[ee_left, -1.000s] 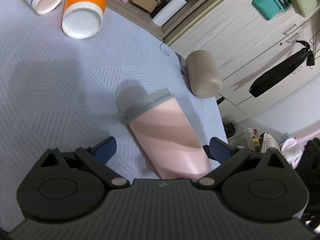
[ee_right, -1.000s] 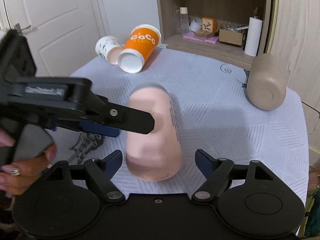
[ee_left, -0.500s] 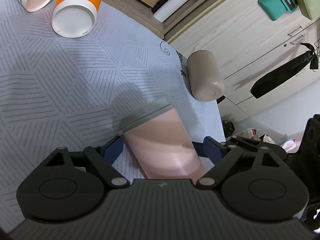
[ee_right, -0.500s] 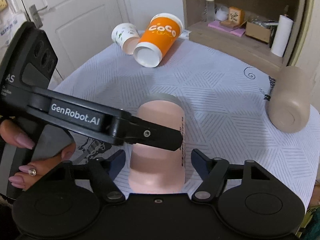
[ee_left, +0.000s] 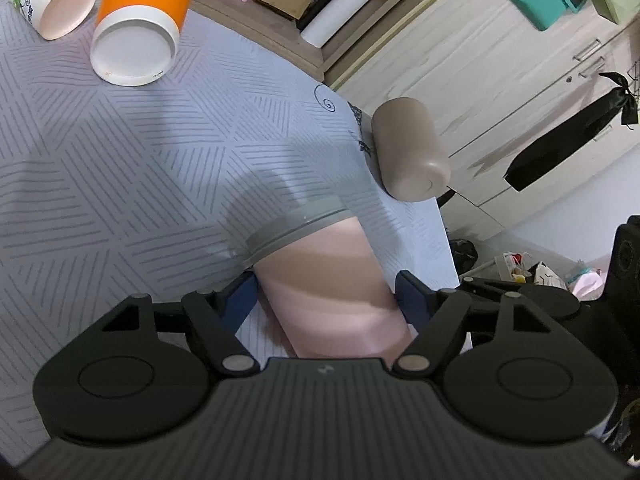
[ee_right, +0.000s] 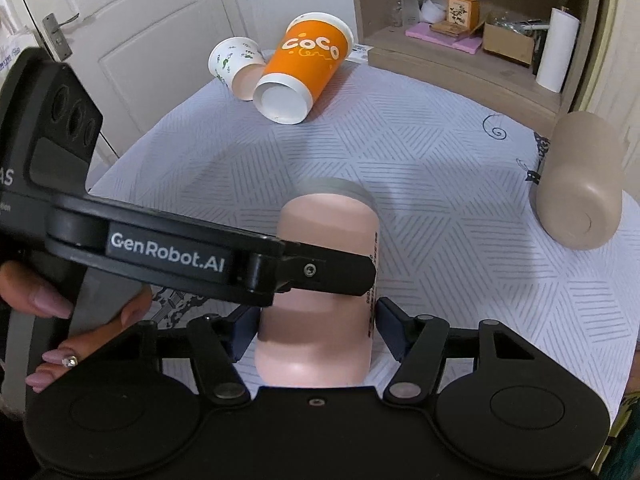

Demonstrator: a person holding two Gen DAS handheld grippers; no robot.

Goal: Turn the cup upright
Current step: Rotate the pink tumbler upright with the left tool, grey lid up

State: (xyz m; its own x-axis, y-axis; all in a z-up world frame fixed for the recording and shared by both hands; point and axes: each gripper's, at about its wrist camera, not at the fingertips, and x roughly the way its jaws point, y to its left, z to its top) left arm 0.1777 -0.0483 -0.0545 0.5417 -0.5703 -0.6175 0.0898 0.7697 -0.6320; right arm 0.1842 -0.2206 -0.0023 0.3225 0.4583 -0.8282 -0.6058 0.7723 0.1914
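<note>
A pink cup (ee_left: 328, 280) with a grey rim lies on its side on the table, rim pointing away; it also shows in the right wrist view (ee_right: 324, 280). My left gripper (ee_left: 326, 296) has its blue fingers against both sides of the cup's body. My right gripper (ee_right: 314, 328) also has its fingers against the cup's sides, near the base. The left gripper's arm (ee_right: 200, 256) crosses over the cup in the right wrist view.
An orange cup (ee_right: 304, 68) and a white patterned cup (ee_right: 236, 64) lie on their sides at the table's far edge. A beige cup (ee_right: 580, 188) lies at the right edge. A shelf (ee_right: 460, 44) with boxes stands behind.
Both grippers have moved in over the pink cup and their fingers have closed from wide apart to touching its sides. The cup still lies on its side.
</note>
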